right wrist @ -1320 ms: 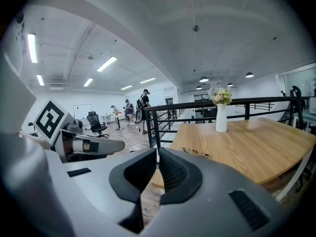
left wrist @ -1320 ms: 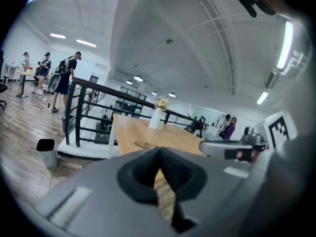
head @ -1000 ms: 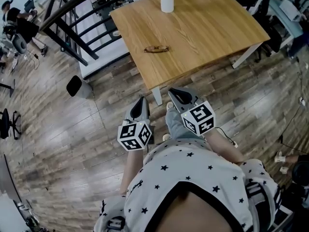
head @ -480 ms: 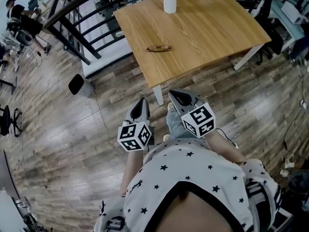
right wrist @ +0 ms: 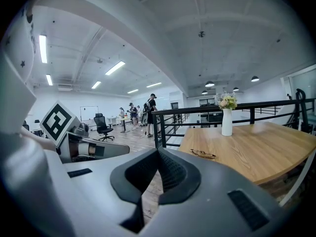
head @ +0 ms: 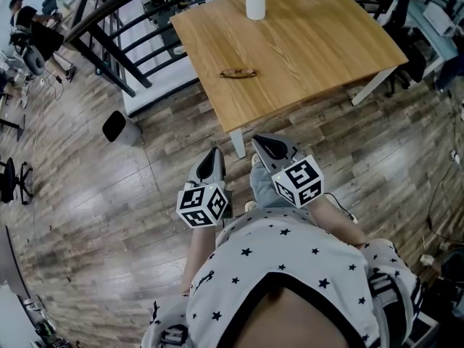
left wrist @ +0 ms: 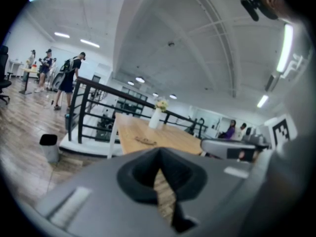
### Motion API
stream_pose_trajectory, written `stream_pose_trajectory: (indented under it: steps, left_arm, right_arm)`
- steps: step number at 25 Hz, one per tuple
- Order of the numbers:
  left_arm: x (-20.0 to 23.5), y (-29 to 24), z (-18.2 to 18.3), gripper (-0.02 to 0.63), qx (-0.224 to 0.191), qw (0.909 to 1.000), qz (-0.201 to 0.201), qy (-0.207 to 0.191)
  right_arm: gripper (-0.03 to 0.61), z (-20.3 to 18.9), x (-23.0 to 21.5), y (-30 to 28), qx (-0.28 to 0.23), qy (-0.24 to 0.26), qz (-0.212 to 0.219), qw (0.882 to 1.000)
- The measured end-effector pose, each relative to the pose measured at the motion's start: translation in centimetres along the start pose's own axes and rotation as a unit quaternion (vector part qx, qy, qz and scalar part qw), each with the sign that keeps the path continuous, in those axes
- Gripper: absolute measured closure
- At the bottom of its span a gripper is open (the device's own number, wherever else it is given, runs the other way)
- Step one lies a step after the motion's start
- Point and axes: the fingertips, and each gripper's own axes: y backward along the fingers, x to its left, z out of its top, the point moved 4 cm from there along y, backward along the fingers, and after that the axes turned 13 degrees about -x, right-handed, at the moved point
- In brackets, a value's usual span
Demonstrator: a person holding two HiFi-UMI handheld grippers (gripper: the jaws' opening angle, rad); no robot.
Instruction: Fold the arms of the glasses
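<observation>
Fingers (left wrist: 140, 174) of your left gripper (head: 214, 152) and right gripper (head: 258, 139) are staying pressed together, empty; the glasses (head: 238, 72) are lying on the worktop (head: 312, 42), toward you from the vase (head: 255, 1), well apart from them.

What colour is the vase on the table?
White; the right gripper view shows the vase best.

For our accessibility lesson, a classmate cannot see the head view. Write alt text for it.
Glasses lie on a wooden table with a white vase at its far edge. A standing person holds the left claw and right claw, both shut and empty, short of the table.
</observation>
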Motion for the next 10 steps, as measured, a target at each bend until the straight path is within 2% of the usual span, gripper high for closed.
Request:
stream_pose_trajectory:
  steps: [10]
  left_arm:
    - [-0.02,-0.25,-0.49,0.607,0.002,1.0,-0.002,0.004]
  right_arm:
    - [0.563,-0.51,-0.47,0.19,0.001,-0.005,-0.005,1.0]
